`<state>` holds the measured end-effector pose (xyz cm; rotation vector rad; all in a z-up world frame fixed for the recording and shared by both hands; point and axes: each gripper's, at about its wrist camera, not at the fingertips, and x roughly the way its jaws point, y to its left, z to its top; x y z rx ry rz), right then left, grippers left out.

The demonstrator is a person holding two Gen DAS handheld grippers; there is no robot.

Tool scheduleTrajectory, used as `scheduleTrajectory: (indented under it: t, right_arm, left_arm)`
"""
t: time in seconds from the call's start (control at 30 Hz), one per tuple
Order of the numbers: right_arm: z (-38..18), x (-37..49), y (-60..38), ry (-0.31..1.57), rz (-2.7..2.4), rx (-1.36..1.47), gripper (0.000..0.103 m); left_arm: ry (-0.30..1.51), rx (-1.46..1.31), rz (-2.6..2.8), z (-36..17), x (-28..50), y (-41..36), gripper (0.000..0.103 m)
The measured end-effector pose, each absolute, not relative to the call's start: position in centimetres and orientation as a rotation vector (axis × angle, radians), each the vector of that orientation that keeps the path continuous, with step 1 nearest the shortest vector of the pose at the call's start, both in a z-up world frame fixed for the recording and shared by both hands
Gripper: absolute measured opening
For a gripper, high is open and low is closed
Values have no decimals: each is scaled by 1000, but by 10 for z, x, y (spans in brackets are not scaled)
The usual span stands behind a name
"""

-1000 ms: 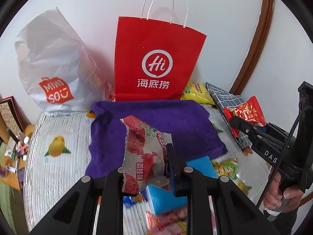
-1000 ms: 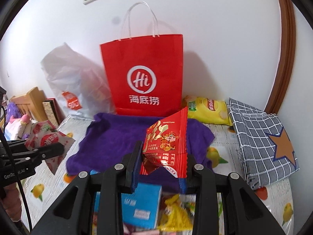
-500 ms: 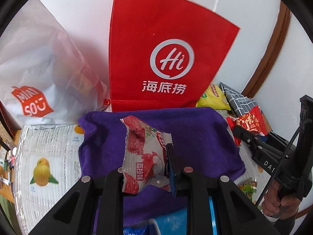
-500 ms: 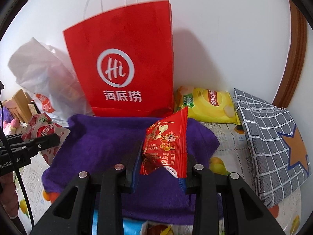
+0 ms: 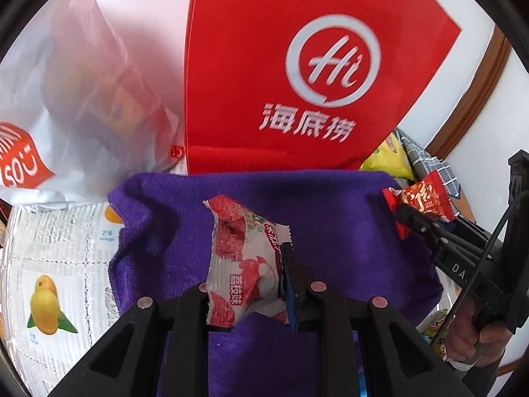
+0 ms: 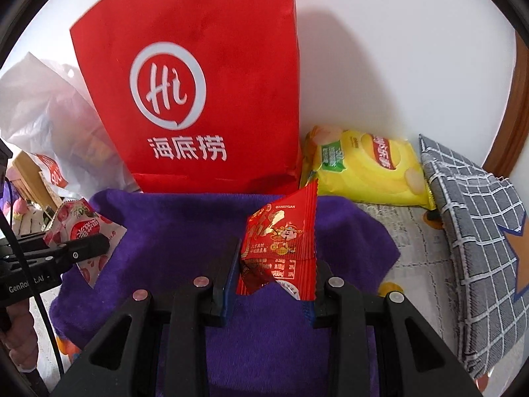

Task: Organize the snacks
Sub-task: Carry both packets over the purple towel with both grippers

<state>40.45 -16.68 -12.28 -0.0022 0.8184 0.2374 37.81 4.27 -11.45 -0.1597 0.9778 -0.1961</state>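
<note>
A: Itemise the scene, largest item first.

B: A stiff red paper bag (image 6: pixel 198 99) with a white round logo stands at the wall. Just in front of it lies a plush purple towel (image 5: pixel 330 218) on a table covering printed with fruit (image 5: pixel 56 264). A crinkled white plastic bag (image 5: pixel 82 99) sits left of the red bag.

A: Gripper states?

B: The left gripper (image 5: pixel 246 284) is clamped on a glossy white-and-red snack packet (image 5: pixel 241 264), held above the towel. The right gripper (image 6: pixel 274 271) is clamped on a flat red foil packet (image 6: pixel 281 238) with crimped edges, also above the towel.

A: Differences between views?

B: Only the right wrist view shows in full the puffed yellow chip bag (image 6: pixel 363 172) and the grey checked cloth (image 6: pixel 479 231) right of the red bag. The left wrist view shows the person's right hand (image 5: pixel 469 334) on the handle of the right gripper.
</note>
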Motion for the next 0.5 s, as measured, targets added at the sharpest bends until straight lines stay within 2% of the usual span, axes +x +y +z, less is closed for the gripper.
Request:
scheduleTrajectory:
  t: [0.5]
  right_arm:
    - [-143, 410, -160, 879, 279, -46, 32]
  left_arm:
    - [1031, -160, -187, -135, 389, 45, 21]
